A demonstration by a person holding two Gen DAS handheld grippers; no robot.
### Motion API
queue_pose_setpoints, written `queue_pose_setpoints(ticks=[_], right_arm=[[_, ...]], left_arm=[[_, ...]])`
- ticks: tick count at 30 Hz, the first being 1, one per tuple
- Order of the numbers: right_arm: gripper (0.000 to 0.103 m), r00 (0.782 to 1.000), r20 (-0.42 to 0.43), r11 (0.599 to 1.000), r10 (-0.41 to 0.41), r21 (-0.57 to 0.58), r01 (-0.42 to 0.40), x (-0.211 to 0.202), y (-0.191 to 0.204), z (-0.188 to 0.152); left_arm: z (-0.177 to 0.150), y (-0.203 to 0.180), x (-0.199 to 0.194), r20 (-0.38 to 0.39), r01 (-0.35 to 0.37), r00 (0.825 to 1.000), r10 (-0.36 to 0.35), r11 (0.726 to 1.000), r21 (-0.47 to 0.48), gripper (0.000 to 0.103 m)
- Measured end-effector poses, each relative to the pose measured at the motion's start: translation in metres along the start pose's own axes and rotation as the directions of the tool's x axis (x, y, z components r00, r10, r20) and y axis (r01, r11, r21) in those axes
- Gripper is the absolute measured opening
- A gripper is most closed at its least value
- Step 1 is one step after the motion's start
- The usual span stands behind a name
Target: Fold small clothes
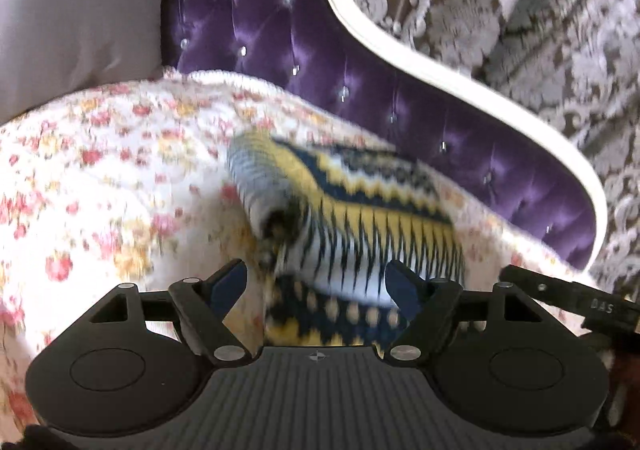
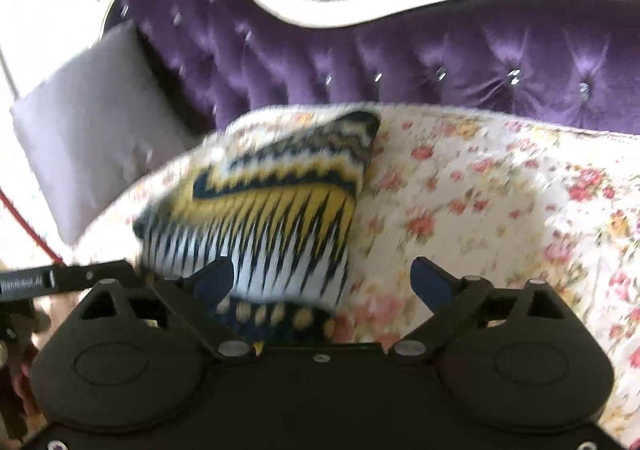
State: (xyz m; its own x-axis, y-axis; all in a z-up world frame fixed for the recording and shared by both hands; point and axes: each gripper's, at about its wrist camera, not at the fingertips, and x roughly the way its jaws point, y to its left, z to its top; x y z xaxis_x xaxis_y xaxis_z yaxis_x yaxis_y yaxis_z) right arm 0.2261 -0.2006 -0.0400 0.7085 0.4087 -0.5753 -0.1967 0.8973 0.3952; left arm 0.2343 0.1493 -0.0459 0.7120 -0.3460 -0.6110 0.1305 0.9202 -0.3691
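The left gripper [image 1: 316, 282] has its fingers spread, the folded patterned knit garment [image 1: 352, 218] lying between and ahead of them on the floral blanket [image 1: 100, 170]. The right gripper [image 2: 324, 282] likewise has its fingers spread wide, with the garment [image 2: 264, 218] by its left finger [image 2: 216, 278].

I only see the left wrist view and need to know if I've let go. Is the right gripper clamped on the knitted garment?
Observer: No. The right gripper stands open. The folded knitted garment lies by its left finger, and the pads do not press on it.
Operator: What's right of the garment on that side?
Observer: Only the floral cover shows there.
Operator: And past the cushion end of the sofa?
Observer: A red cord runs down beside the grey cushion.
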Motion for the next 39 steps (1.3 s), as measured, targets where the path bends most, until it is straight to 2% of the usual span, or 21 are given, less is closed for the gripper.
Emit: queue_pose_setpoints(ticks=[1,3,7,11,17,20,21,23,26,30,33,36,38,39], right_arm=[[0.1,1.0,0.011,1.0,0.006,0.024,-0.006,0.0,-0.005,0.008],[0.103,1.0,0.024,0.998,0.019,0.064,-0.021,0.003,-0.012,0.021],[0.103,1.0,0.016,0.994,0.026,0.103,-0.027,0.026,-0.022,0.045],[0.103,0.998,-0.023,0.992,0.053,0.118,-0.05,0.06,-0.025,0.061],[0.103,0.985,-0.078,0.971,0.154,0.198,-0.136,0.11,-0.032,0.066],[0.103,0.975,-0.116,0.959,0.187,0.235,-0.156,0.132,-0.036,0.061],[0.103,0.972,-0.126,0.956,0.197,0.242,-0.163,0.137,-0.037,0.06],[0.103,0.974,-0.093,0.959,0.208,0.214,-0.185,0.14,-0.033,0.058],[0.103,0.972,-0.089,0.962,0.217,0.189,-0.197,0.141,-0.029,0.056],[0.103,0.968,-0.086,0.959,0.236,0.18,-0.218,0.135,-0.03,0.055],[0.103,0.964,-0.077,0.953,0.254,0.19,-0.236,0.129,-0.033,0.05],[0.103,0.967,-0.079,0.96,0.24,0.17,-0.224,0.124,-0.031,0.048],[0.103,0.967,-0.087,0.962,0.238,0.158,-0.222,0.121,-0.03,0.048],[0.103,0.967,-0.088,0.962,0.24,0.155,-0.225,0.12,-0.029,0.047]], left_arm=[[0.007,0.0,0.001,0.008,0.005,1.0,-0.005,1.0,-0.005,0.084],[0.019,-0.003,0.007,0.022,0.015,1.0,-0.015,1.0,-0.004,0.091],[0.038,-0.009,0.022,0.033,0.02,0.999,-0.019,1.0,-0.004,0.091],[0.045,-0.01,0.045,-0.014,0.011,1.0,-0.011,1.0,-0.006,0.091],[0.024,0.017,0.059,-0.098,0.0,0.995,-0.008,0.996,-0.086,0.092],[0.004,0.035,0.059,-0.149,0.022,0.988,-0.044,0.989,-0.149,0.092],[-0.001,0.038,0.057,-0.149,0.026,0.988,-0.05,0.988,-0.155,0.091],[-0.008,0.04,0.045,-0.116,0.031,0.992,-0.049,0.988,-0.148,0.092],[-0.014,0.038,0.033,-0.088,0.071,0.992,-0.086,0.984,-0.163,0.092],[-0.018,0.021,0.025,-0.061,0.107,0.992,-0.112,0.991,-0.083,0.092],[-0.018,0.005,0.027,-0.053,0.097,0.994,-0.097,0.995,-0.001,0.089],[-0.019,-0.007,0.023,-0.018,0.09,0.996,-0.089,0.995,0.05,0.078],[-0.02,-0.011,0.023,-0.021,0.101,0.995,-0.1,0.993,0.06,0.074],[-0.02,-0.013,0.025,-0.026,0.111,0.994,-0.109,0.992,0.057,0.065]])
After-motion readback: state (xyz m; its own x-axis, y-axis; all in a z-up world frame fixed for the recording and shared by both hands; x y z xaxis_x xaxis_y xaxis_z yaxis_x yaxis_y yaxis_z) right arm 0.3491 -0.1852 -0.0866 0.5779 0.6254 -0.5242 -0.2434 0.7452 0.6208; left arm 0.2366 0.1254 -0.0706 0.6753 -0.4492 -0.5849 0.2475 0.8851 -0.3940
